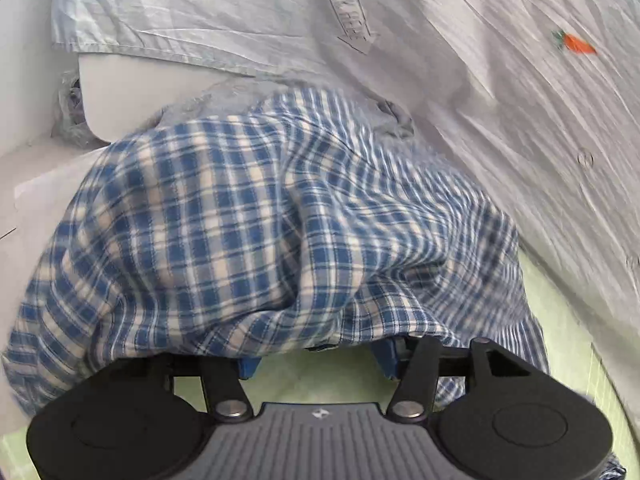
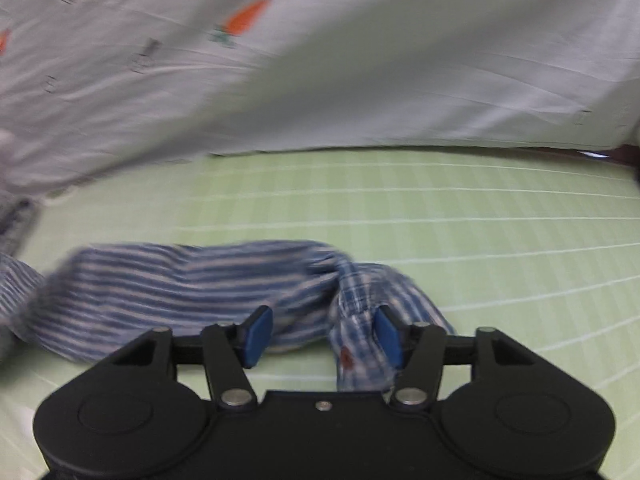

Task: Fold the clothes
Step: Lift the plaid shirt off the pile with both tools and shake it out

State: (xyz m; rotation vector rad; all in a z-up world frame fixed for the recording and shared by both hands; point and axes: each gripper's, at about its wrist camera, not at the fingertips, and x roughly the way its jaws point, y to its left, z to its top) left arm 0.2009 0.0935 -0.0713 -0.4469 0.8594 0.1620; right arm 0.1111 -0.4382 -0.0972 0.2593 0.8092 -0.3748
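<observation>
Blue plaid shirt (image 2: 192,288) bunched on green mat (image 2: 460,232); right tongs (image 2: 324,334) spread apart, cloth between; left tongs (image 1: 316,356) fabric-draped, grip unclear. Carrot-print sheet (image 2: 360,80) borders mat's far edge.

Left gripper (image 1: 318,360): blue fingers apart, tips hidden under cloth
Blue plaid shirt (image 1: 260,232): bunched, draped over the fingers, blurred
Green gridded mat (image 1: 320,376): underneath, near edge
Pale blue button shirt (image 1: 192,12): far left
White carrot-print garment (image 1: 520,92): far right, partly over the pale shirt
</observation>
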